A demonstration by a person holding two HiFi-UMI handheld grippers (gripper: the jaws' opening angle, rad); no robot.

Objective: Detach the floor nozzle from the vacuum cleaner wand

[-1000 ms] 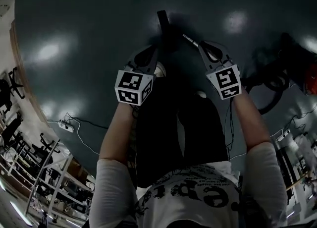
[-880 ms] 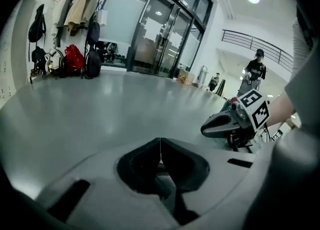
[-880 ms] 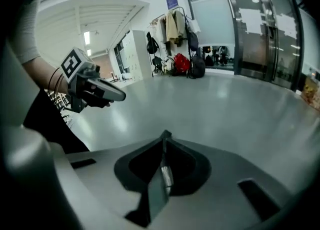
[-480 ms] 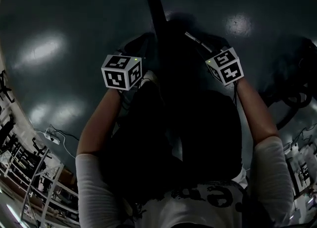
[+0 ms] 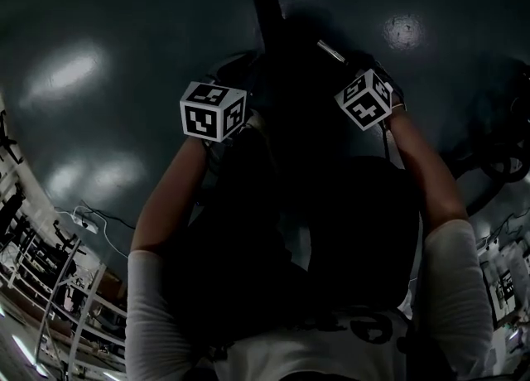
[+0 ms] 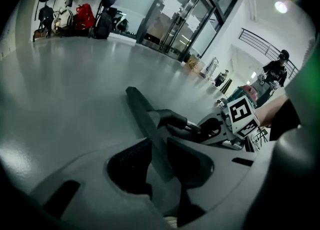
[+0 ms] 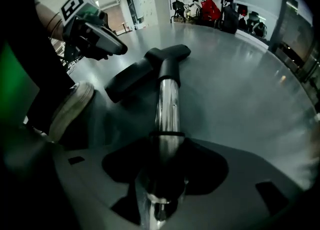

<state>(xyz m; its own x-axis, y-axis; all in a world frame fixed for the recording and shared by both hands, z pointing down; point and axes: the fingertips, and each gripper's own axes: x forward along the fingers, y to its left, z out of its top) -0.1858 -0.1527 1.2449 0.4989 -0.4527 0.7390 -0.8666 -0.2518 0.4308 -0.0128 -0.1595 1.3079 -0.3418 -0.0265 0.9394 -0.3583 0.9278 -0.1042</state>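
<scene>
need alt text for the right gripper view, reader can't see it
A chrome vacuum wand runs between the right claw's jaws, which have just been opening, out to a black floor nozzle lying on grey floor. The left claw hovers upper left, above a shoe.

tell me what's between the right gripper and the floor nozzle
The chrome wand fills that stretch, running from between the right gripper's jaws, which have just been opening, to the black floor nozzle. The right gripper view shows it.
</scene>
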